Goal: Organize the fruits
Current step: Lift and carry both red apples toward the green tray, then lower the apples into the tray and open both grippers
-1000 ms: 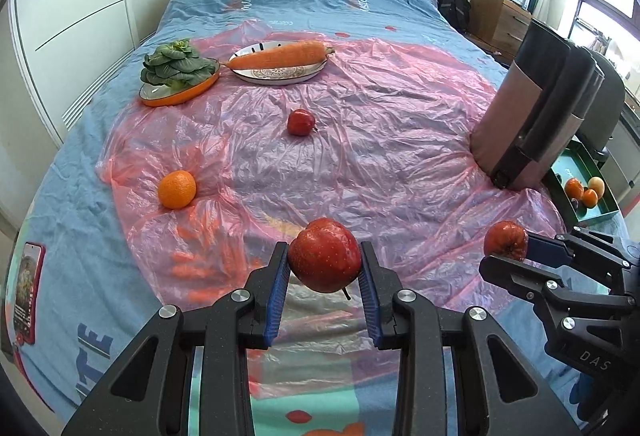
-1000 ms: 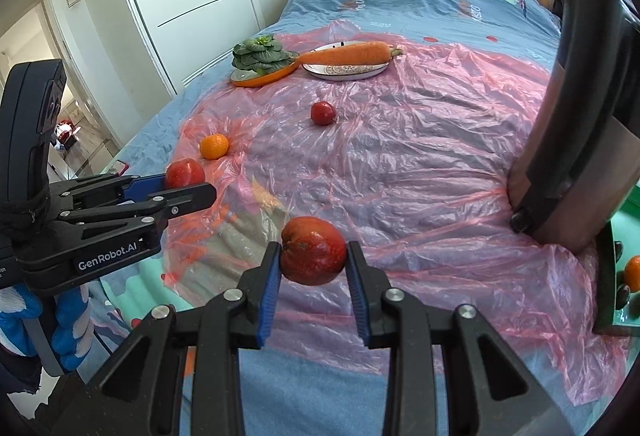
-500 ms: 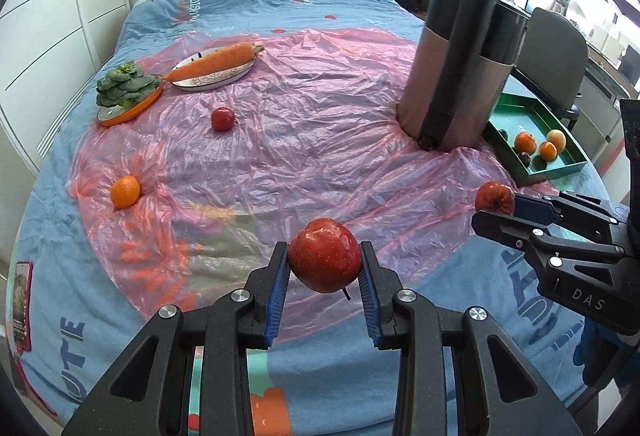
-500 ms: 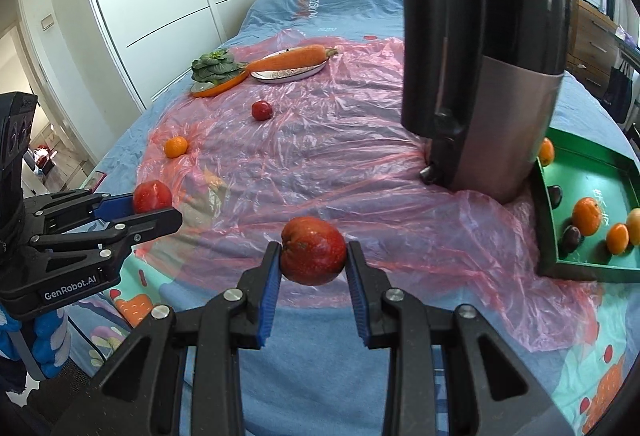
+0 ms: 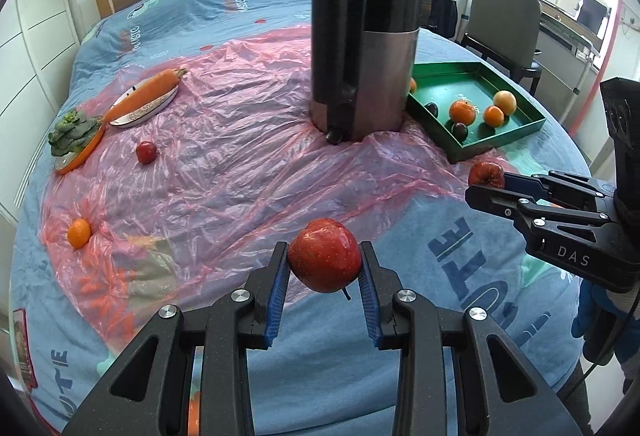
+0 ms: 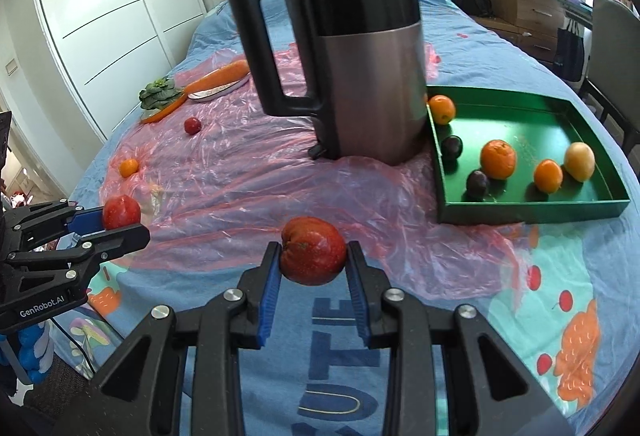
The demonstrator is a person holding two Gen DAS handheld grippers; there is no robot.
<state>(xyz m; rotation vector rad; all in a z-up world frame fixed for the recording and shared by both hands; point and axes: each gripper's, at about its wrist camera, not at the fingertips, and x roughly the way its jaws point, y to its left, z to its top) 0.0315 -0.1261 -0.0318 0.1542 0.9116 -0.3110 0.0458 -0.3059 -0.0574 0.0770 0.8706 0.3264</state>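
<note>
The left tool [image 5: 324, 270] is clenched on a red apple [image 5: 324, 260], its blue pads pressing the fruit's two sides, stem pointing down. The right tool [image 6: 313, 262] grasps a second, duller apple [image 6: 313, 250] the same way. Both fruits hang clear above the bed's [image 5: 460, 336] near edge, over the blue printed cover. In the left view the right tool shows at the right with its apple at the fingertips; in the right view the left tool shows at the left, likewise loaded.

A crumpled pink plastic sheet [image 5: 240, 163] covers the middle of the bed. On it stands a tall kettle [image 6: 360, 55], black above and steel below, handle to the left in the right view. Just right of the kettle lies a green tray [image 6: 532, 213], touching the sheet's edge. In the tray sit three oranges, two dark plums and one pale yellow fruit [image 6: 579, 160].

On the sheet's far left a carrot [image 5: 144, 95] lies across a plate [image 5: 140, 113], and beside it a leafy green [image 5: 72, 129] rests in an orange dish. A small red fruit [image 5: 146, 151] sits loose nearer in, and an orange [image 5: 78, 233] lies at the sheet's near-left edge, well apart from the tray.
</note>
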